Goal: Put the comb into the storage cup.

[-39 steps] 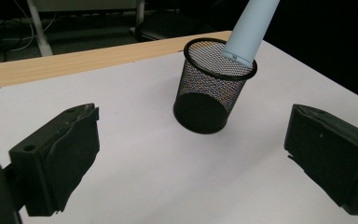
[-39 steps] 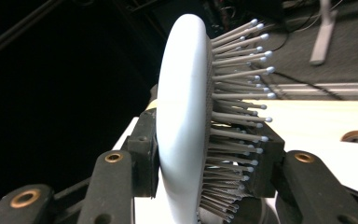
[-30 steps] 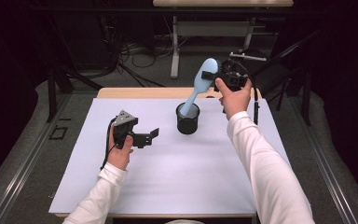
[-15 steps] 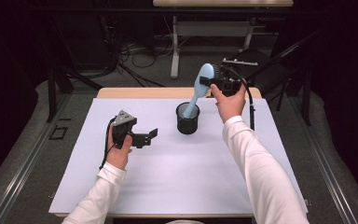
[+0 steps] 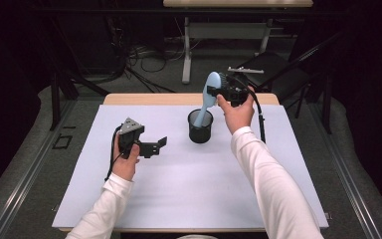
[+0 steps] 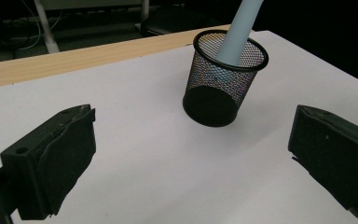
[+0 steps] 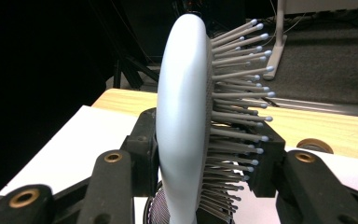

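Hairbrush [image 5: 210, 94], head gripped by right claw [image 5: 218, 92], slants handle-down into mesh cup [image 5: 200, 126] at centre frame; left claw [image 5: 160, 144] open.

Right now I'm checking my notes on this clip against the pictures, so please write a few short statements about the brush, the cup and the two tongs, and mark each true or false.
1. The right tongs are shut on the head of the light blue hairbrush. True.
2. The hairbrush lies flat on the white table. False: it stands tilted, its handle down inside the black mesh cup.
3. The left tongs are open and hold nothing. True.
4. The mesh cup is tipped over on its side. False: it stands upright on the table.
5. The left tongs grip the cup's rim. False: they are apart from the cup, to its left in the high view.
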